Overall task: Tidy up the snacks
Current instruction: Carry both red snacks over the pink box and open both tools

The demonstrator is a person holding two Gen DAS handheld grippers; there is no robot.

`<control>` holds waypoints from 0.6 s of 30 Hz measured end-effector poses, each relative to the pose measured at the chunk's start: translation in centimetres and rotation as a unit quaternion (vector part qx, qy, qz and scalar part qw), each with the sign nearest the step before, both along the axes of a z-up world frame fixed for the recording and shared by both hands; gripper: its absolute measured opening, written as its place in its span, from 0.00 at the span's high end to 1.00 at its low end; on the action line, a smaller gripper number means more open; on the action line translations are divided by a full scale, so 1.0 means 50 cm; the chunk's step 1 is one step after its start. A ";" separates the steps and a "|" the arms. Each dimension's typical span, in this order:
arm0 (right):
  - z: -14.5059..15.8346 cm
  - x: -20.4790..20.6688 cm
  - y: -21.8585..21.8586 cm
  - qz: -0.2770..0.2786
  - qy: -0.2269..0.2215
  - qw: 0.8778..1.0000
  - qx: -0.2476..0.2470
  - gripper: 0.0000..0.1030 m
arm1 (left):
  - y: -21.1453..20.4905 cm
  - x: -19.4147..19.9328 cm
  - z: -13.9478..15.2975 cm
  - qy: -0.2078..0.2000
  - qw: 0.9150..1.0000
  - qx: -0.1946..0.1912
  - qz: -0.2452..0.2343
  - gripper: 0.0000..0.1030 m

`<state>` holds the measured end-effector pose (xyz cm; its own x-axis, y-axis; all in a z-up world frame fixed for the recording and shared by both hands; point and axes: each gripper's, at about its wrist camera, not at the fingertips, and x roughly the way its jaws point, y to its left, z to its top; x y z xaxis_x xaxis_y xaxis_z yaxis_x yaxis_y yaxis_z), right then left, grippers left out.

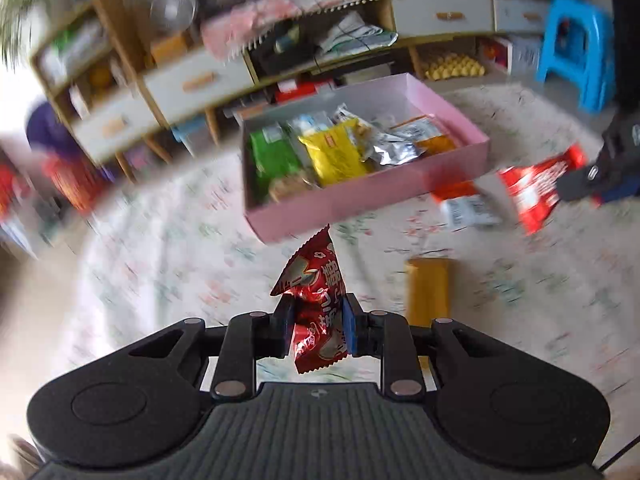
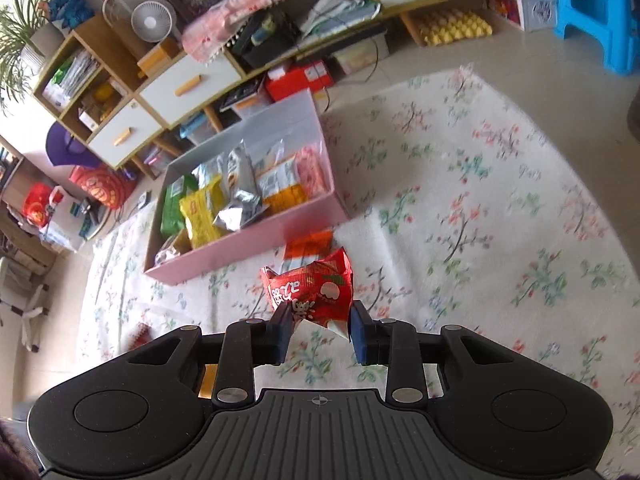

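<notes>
My left gripper (image 1: 316,320) is shut on a red snack packet (image 1: 314,300) and holds it above the floral cloth, short of the pink box (image 1: 360,196). The box holds several snack bags, green, yellow and silver. My right gripper (image 2: 320,326) is shut on another red snack packet (image 2: 316,292), held near the pink box (image 2: 248,248); it also shows at the right of the left wrist view (image 1: 560,188) with its packet (image 1: 532,188). An orange-and-white packet (image 1: 464,204) and a yellow packet (image 1: 428,292) lie on the cloth.
The floral cloth (image 2: 480,220) covers the floor. A low shelf unit with drawers (image 2: 180,84) runs behind the box. A blue stool (image 2: 596,12) stands at the far right. An orange packet (image 2: 310,246) lies by the box's near wall.
</notes>
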<state>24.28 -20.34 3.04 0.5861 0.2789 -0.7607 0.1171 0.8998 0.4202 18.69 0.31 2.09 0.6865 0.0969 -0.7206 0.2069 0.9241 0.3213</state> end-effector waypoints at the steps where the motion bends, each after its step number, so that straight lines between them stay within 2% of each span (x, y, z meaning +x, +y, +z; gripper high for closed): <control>1: -0.005 0.003 0.001 0.000 0.005 1.000 -0.005 0.71 | -0.004 0.001 -0.004 -0.004 1.000 0.018 -0.002 0.78; 2: -0.012 0.004 0.003 0.001 0.012 1.000 -0.007 0.71 | -0.004 0.003 -0.004 -0.002 1.000 0.017 -0.004 0.78; 7: -0.009 0.001 0.002 0.002 0.008 1.000 0.002 0.71 | 0.036 0.010 0.029 0.011 0.996 -0.088 0.002 0.78; 11: -0.007 0.003 -0.007 -0.007 0.009 1.000 0.004 0.71 | 0.062 0.026 0.038 0.014 0.992 -0.128 0.016 0.78; 15: -0.009 0.013 -0.032 -0.027 0.017 0.999 0.018 0.71 | 0.134 0.062 0.067 0.021 0.973 -0.221 0.059 0.78; 18: 0.002 0.021 -0.061 -0.052 0.009 0.998 0.034 0.71 | 0.180 0.082 0.079 0.010 0.963 -0.255 0.084 0.78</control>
<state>25.35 -23.42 3.14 0.6017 0.2673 -0.7527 0.2171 0.8521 0.4762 22.82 9.29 6.02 0.6780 -0.1633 -0.7167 0.0412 0.9819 -0.1847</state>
